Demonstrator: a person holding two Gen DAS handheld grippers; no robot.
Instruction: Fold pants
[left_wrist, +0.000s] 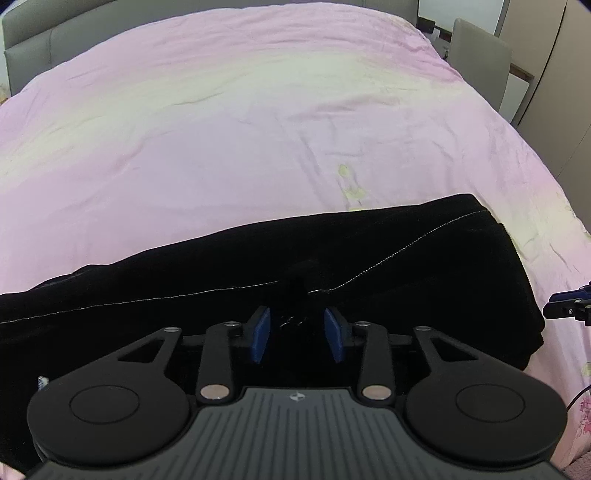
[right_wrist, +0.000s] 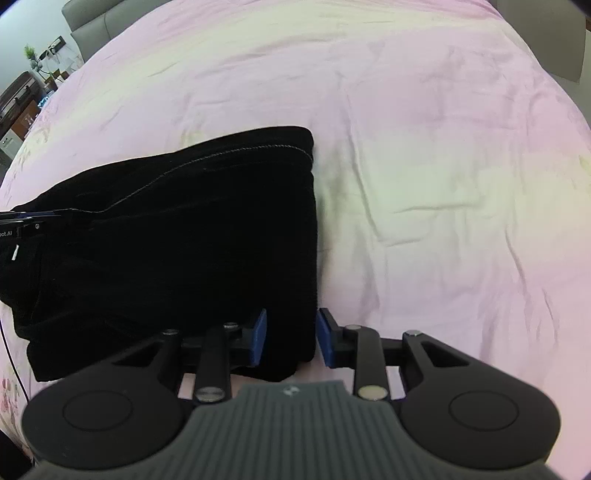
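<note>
Black pants (left_wrist: 406, 266) lie folded lengthwise on the pink bedspread (left_wrist: 221, 147), with a pale stitched seam along the top. My left gripper (left_wrist: 297, 326) is open, its blue pads over the middle of the pants near the seam. In the right wrist view the pants (right_wrist: 184, 240) end in a straight folded edge at the right. My right gripper (right_wrist: 290, 334) is open, its pads straddling the near right corner of the pants. The right gripper also shows at the right edge of the left wrist view (left_wrist: 569, 304), and the left gripper shows at the left edge of the right wrist view (right_wrist: 22, 221).
The pink bedspread (right_wrist: 443, 184) stretches far beyond the pants. A grey headboard (left_wrist: 44, 44) stands at the back left, and a grey chair (left_wrist: 480, 51) and wardrobe at the back right. A dresser with a plant (right_wrist: 29, 55) is off the bed's left side.
</note>
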